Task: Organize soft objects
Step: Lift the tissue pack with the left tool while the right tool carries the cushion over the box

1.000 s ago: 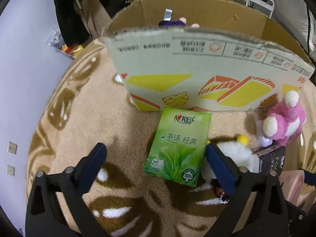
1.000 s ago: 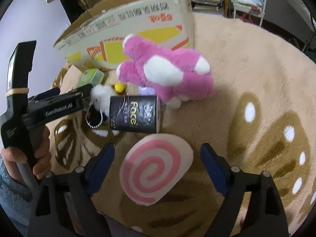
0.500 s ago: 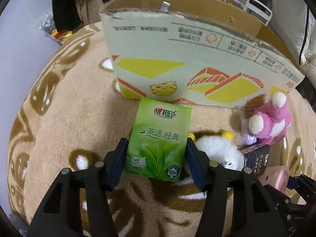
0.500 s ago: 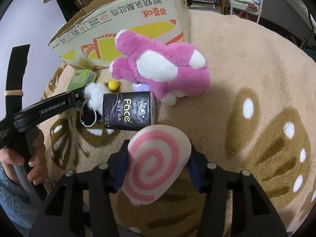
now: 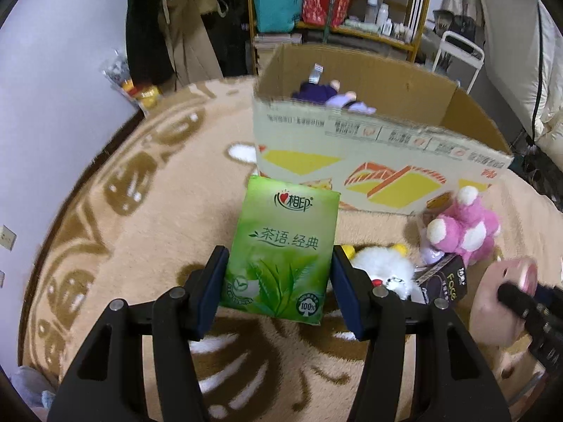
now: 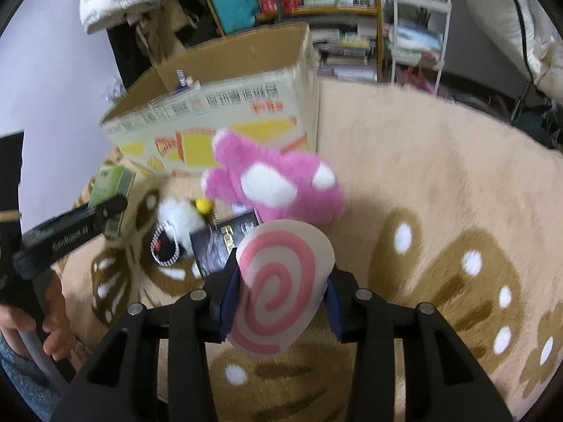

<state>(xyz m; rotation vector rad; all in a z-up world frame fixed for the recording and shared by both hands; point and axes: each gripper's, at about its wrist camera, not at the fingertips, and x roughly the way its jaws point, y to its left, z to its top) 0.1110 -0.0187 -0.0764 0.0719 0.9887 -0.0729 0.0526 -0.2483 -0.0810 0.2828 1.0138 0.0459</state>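
A: Left wrist view first: the left gripper (image 5: 278,290) is clamped on the green tissue pack (image 5: 281,249), both blue pads pressed against its sides, the pack lifted clear of the tan rug (image 5: 169,211).

B: And the right gripper (image 6: 279,292)? Its jaws have just been closing, and they're pinched tight on the pink swirl cushion (image 6: 279,281), which is squeezed between the pads and raised off the rug.

A: Just past the tissue pack, a white fluffy toy (image 5: 381,270) lies on the rug, touching a black Face pack (image 5: 445,279). The pink plush (image 5: 464,225) sits beside them.

B: Beyond all that stands the open cardboard box (image 5: 369,161), with a purple toy (image 5: 330,95) already inside.

A: In the right wrist view, the pink plush leans near the box's front wall.
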